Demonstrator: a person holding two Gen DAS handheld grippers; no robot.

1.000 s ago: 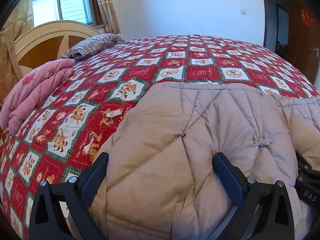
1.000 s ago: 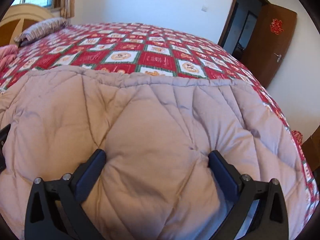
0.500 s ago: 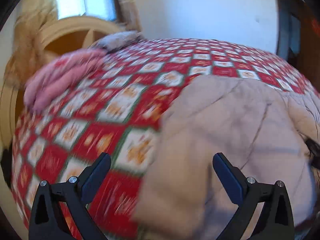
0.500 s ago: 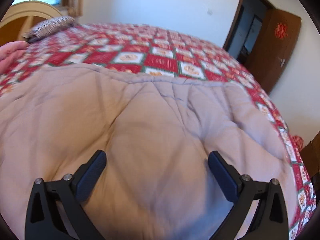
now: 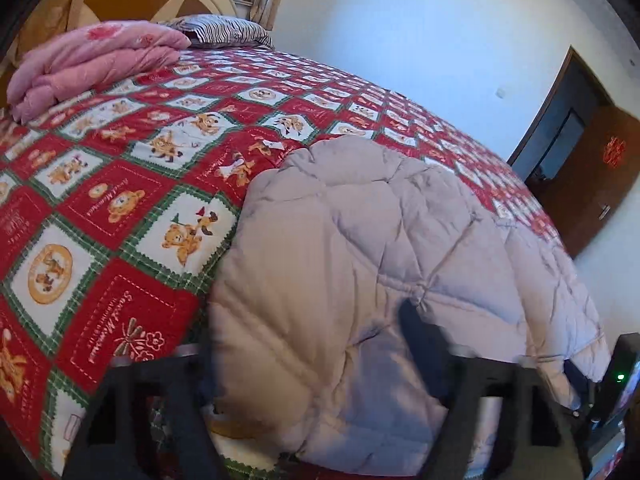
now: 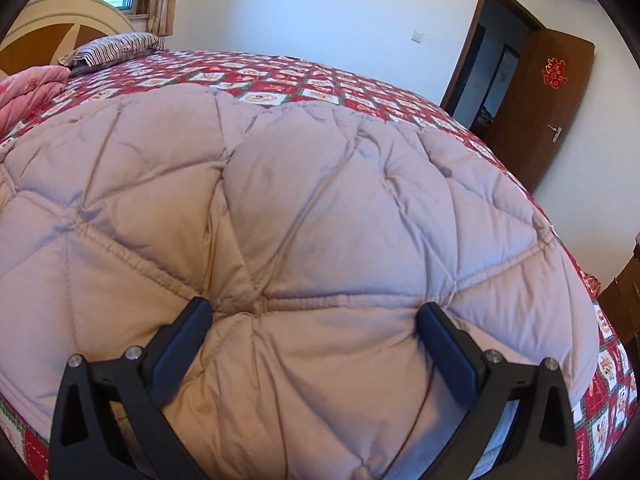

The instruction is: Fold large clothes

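The coat [image 6: 304, 208] in front of you is a thick quilted one, soft and puffy, light for its bulk but springy, so expect it to puff back and slide on itself; take it at a stitched hem or corner, not mid-panel. It lies spread over the near side of the bed [image 5: 120, 208], on a red patchwork bedspread that will probably drag a little under it. Your left gripper [image 5: 308, 344] has just been closing on the coat's left edge, with padding bunched between the blurred fingers; whether they pinch it yet you cannot tell. Your right gripper [image 6: 314, 322] stands wide, pads resting on the padding, gripping nothing. A pink blanket [image 5: 92, 64] and pillow [image 5: 224, 30] sit by the headboard; a door [image 6: 536, 100] stands open on the right.
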